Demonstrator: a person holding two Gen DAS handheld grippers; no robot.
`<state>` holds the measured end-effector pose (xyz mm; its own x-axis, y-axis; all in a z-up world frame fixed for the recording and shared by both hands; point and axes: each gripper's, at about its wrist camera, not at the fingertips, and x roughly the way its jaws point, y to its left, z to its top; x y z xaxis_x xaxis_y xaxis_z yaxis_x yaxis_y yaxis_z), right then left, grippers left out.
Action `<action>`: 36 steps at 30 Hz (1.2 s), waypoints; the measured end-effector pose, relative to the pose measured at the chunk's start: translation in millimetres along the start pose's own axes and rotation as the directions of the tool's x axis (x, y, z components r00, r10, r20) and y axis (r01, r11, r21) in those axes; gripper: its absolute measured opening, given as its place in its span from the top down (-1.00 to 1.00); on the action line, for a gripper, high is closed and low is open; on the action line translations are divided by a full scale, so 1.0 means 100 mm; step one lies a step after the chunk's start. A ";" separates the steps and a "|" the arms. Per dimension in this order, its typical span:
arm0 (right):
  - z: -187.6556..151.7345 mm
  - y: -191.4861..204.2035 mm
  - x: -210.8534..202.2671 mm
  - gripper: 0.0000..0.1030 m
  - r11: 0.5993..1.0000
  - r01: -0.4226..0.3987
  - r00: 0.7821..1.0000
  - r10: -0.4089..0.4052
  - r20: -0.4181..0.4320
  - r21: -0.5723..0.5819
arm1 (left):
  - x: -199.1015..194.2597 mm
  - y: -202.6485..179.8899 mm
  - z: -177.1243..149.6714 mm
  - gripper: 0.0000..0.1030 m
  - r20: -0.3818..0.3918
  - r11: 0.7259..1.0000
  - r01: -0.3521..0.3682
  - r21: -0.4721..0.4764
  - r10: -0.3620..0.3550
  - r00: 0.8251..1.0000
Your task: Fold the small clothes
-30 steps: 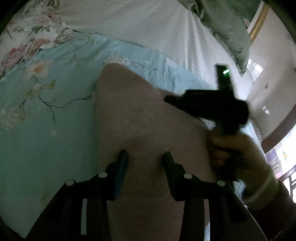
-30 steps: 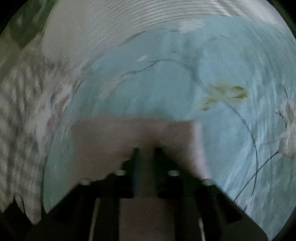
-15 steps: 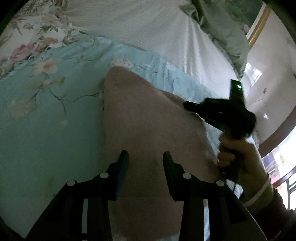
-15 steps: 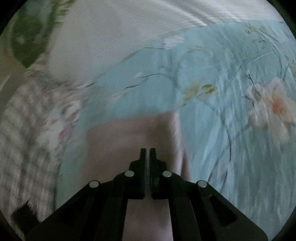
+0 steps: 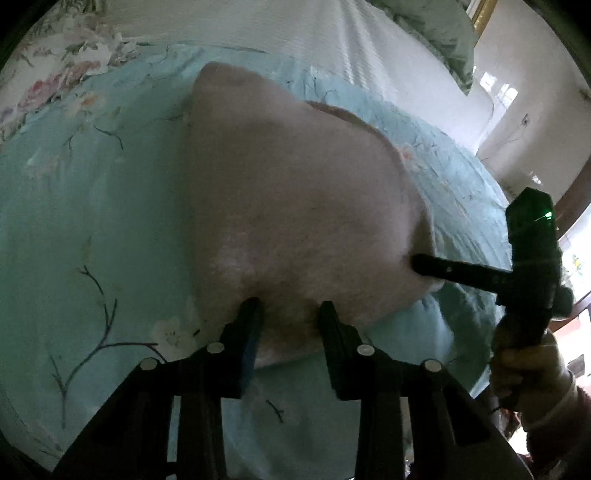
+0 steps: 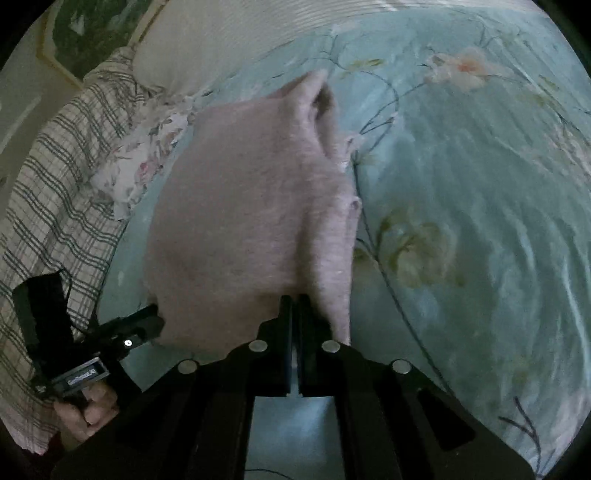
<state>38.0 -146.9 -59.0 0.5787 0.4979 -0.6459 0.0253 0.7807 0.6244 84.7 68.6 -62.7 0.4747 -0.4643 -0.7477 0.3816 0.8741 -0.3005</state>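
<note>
A small pink fuzzy garment (image 5: 295, 206) lies on the light-blue floral bedspread (image 5: 92, 221). It also shows in the right wrist view (image 6: 251, 206). My left gripper (image 5: 290, 310) is open, its fingers astride the garment's near edge. My right gripper (image 6: 294, 301) is shut on the garment's near edge; in the left wrist view its fingertips (image 5: 419, 263) pinch the garment's right edge. The left gripper also shows in the right wrist view (image 6: 147, 321) at the garment's near-left corner.
A white striped sheet (image 5: 295, 33) and a grey-green pillow (image 5: 436, 29) lie at the far end of the bed. A plaid cloth (image 6: 55, 177) and a floral cloth (image 6: 136, 166) lie left of the garment. A wall with a window (image 5: 517, 110) stands beyond the bed.
The right gripper has pulled back with the garment's edge pinched, so the garment now stretches out ahead of it. The left gripper has drawn back to the near edge and stays open.
</note>
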 end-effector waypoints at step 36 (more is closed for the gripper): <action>0.51 0.31 -0.10 0.44 0.990 0.125 0.988 -0.118 0.095 -0.063 | 0.05 0.19 0.40 0.19 0.004 0.981 -0.143 -0.132 0.145 0.989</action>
<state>74.3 -147.2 -11.0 0.6468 0.3637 -0.6704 0.0455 0.8590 0.5099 125.9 77.5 -48.4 0.5280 -0.3330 -0.7812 0.2017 0.9428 -0.2656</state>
